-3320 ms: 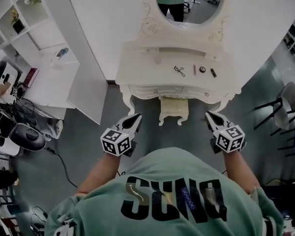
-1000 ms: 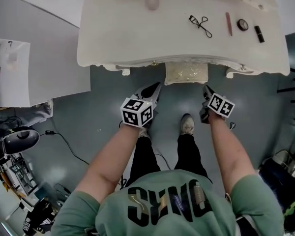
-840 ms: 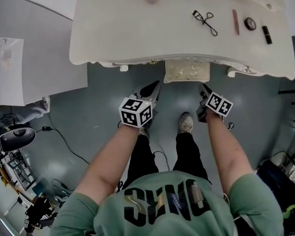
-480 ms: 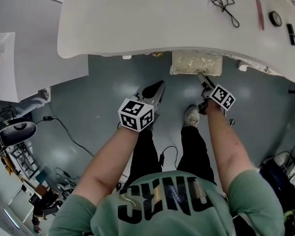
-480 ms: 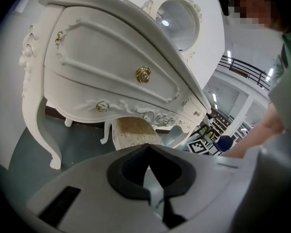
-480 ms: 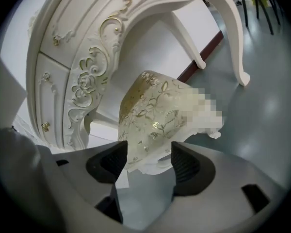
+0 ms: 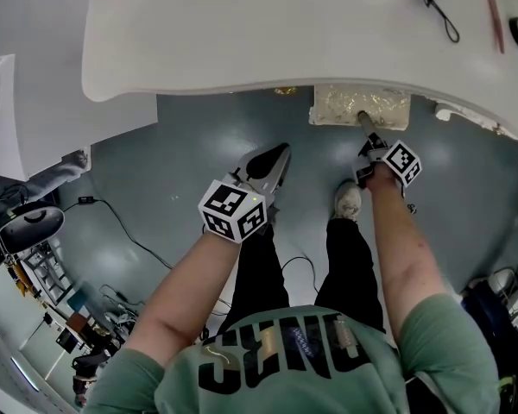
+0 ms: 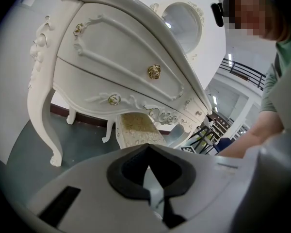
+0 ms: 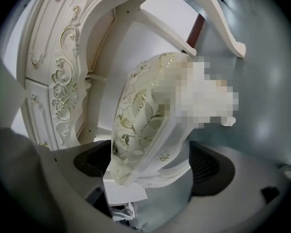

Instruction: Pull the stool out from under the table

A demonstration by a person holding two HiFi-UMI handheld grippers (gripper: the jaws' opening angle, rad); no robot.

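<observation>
Where the stool [image 7: 361,107] stands: tucked beneath the table [image 7: 268,33], with only the near edge of its gold-patterned cushion showing past the table's front rim; not pulled out yet.
Table: white and carved, on curved legs over a grey floor [image 7: 198,145]; its front rim overhangs most of the seat.
Right claw [image 7: 364,126]: just in front of the table's rim, at the stool's near edge; its jaws have just been opening and stand wide apart, with the cushion and white seat frame between them (a gap shows on each side, so nothing is pinched).
Left claw [image 7: 279,153]: clenched on nothing, over the floor in front of the table, nearer the table's left end than the stool is, and clear of it.
Step in hand: by the look of it, seating the right claw on the seat edge before the pull.
Doing it well: the person would do best to push the jaws in deeper, so the pads bear on the firm white frame rather than on soft cushion alone. They should then close firmly and draw straight back from the table, low and level, so the legs slide without tipping or catching.
Watch for: the person's shoe [image 7: 348,198] lies in front of the table, right in the stool's likely path (a step back may be needed).
</observation>
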